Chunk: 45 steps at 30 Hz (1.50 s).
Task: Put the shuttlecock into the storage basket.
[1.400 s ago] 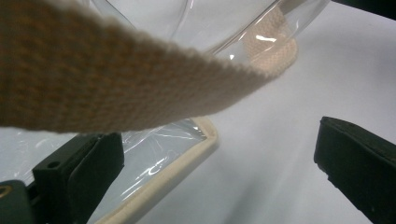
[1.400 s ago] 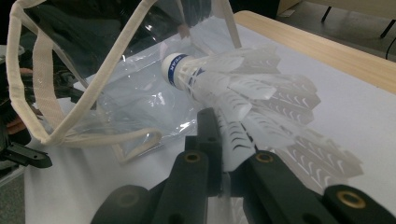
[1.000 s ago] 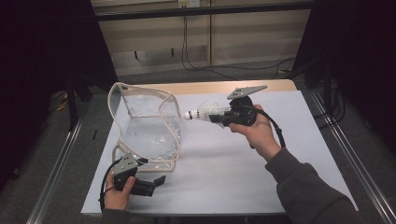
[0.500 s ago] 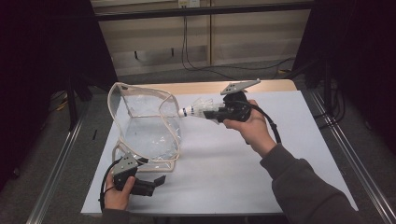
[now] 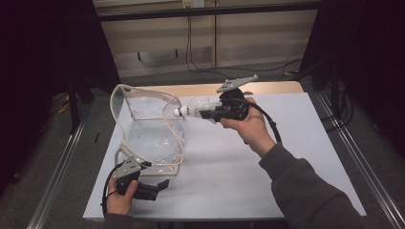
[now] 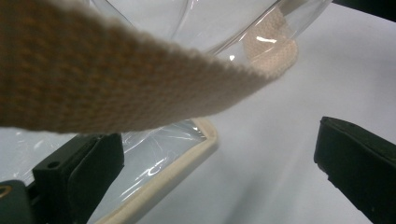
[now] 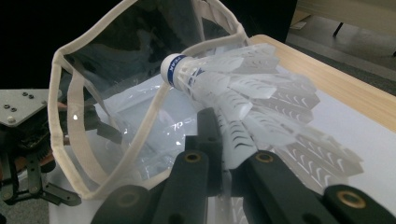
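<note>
Item: shuttlecock (image 5: pixel 193 108), white plastic skirt with a white cork-style cap banded in blue. We find it just above the centre of the high view, cap pointing left toward the mouth of the bag; in the right gripper view it sits at centre, cap (image 7: pixel 173 69) just at the bag's rim. We judge it very light, its slotted skirt springy and easily crushed, so a light pinch on the skirt edge suits it, as now.

Holder: right gripper (image 5: pixel 210 113), jaws closed on one side of the skirt.

Item: clear plastic bag (image 5: pixel 143 129), cream webbing trim (image 7: pixel 56 116) and strap (image 6: pixel 93 88), standing open at left centre of the high view on the white table cover (image 5: pixel 267 181). We judge the film soft, slippery and prone to collapse; the stiffer webbing rim is the place to take hold.

Holder: left gripper (image 5: pixel 160 185), lower left of the high view, jaws spread wide in its own view, with the bag's bottom rim (image 6: pixel 177 172) lying between them, unclamped.
</note>
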Tool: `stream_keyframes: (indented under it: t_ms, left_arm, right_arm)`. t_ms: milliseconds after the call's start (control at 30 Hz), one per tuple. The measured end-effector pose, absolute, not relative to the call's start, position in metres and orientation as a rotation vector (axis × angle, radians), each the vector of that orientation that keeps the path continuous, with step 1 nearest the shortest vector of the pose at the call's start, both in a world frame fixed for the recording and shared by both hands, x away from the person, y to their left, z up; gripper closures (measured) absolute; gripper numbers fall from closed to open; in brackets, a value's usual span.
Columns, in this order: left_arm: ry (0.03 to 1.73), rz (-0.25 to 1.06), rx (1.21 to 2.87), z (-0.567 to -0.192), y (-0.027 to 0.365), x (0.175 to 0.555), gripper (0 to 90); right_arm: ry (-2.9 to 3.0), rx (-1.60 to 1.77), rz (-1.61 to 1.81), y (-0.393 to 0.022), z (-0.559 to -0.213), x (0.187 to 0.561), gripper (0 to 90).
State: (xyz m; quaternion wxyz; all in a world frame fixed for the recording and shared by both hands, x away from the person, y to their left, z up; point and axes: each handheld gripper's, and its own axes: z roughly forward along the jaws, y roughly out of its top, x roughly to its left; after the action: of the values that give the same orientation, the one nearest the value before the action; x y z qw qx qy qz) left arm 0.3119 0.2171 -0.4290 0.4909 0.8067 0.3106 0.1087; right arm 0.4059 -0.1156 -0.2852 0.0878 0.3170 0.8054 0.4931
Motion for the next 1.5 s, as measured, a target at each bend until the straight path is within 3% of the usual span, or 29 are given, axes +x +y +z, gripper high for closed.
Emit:
stream_keyframes:
  t_ms: [1500]
  left_arm:
    - [0.75, 0.263, 1.963, -0.429, 0.218, 0.312, 1.6]
  right_arm:
    - [2.455, 0.826, 1.472, -0.048, -0.262, 0.405, 88.9]
